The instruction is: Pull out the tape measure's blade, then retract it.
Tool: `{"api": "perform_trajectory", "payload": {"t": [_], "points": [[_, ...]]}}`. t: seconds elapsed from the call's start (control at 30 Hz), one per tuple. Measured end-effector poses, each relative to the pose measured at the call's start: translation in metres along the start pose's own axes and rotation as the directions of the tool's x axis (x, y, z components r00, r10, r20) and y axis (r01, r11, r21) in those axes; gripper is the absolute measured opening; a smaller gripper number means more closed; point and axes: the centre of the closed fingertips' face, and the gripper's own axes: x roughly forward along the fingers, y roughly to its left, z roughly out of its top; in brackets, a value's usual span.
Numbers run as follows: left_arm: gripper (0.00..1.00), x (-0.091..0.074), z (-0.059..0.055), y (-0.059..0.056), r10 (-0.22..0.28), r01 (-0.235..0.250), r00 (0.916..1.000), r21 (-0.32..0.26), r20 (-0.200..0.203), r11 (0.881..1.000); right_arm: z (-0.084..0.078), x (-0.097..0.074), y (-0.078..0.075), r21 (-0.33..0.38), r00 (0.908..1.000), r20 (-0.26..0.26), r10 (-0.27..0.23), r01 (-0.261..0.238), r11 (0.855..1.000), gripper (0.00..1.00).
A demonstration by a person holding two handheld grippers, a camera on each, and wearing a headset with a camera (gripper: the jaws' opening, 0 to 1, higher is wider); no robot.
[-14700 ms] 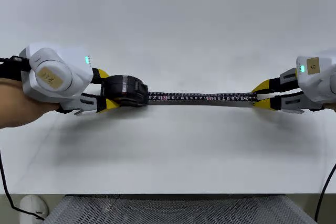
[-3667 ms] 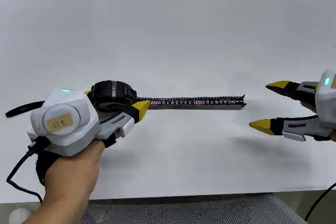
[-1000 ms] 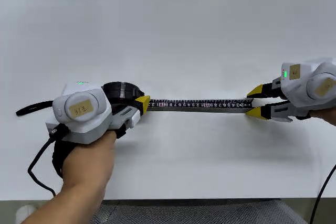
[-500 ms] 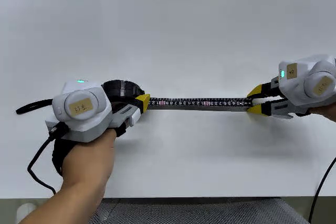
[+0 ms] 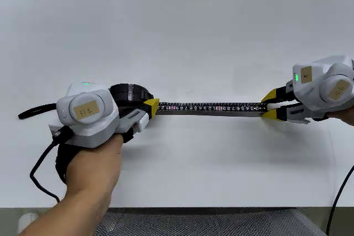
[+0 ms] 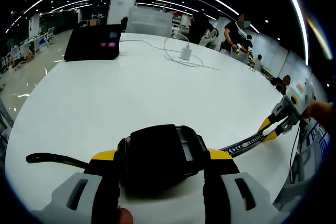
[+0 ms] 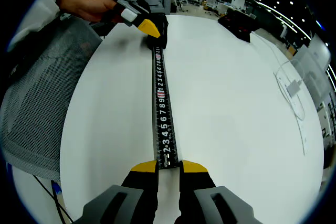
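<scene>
Black tape measure case [image 5: 130,96]. Dark blade [image 5: 210,107], white numerals, red marks mid-length. Both left gripper [image 5: 145,111] and right gripper [image 5: 269,105]: white bodies, yellow tips, green lights. Plain white table [image 5: 182,37]. Grey mesh [image 5: 210,222] at 6 o'clock.

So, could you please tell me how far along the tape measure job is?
Pull-out looks done: the black numbered steel blade spans the white table. In hand: left claw grips the black round tape measure case, right claw pinches the blade's tip. Remaining: retracting it.
</scene>
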Motion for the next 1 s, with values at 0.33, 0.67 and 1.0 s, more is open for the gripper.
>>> {"api": "perform_trajectory", "payload": {"t": [0.33,0.67,1.0], "points": [[0.59,0.001,0.0,0.0,0.001,-0.001,0.9999,-0.002,-0.017,1.0,-0.001,0.001,0.0,-0.007,0.9999,-0.012,0.0,0.0,1.0,0.11],[0.59,0.001,0.0,0.001,-0.007,0.007,0.9998,-0.016,-0.018,1.0,0.002,0.001,-0.001,0.002,0.9999,-0.011,0.001,-0.001,1.0,0.1],[0.59,0.001,0.0,0.001,-0.014,0.014,0.9997,-0.025,-0.019,1.0,0.011,0.004,-0.001,-0.004,0.9999,-0.002,0.015,-0.015,1.0,0.1]]}}
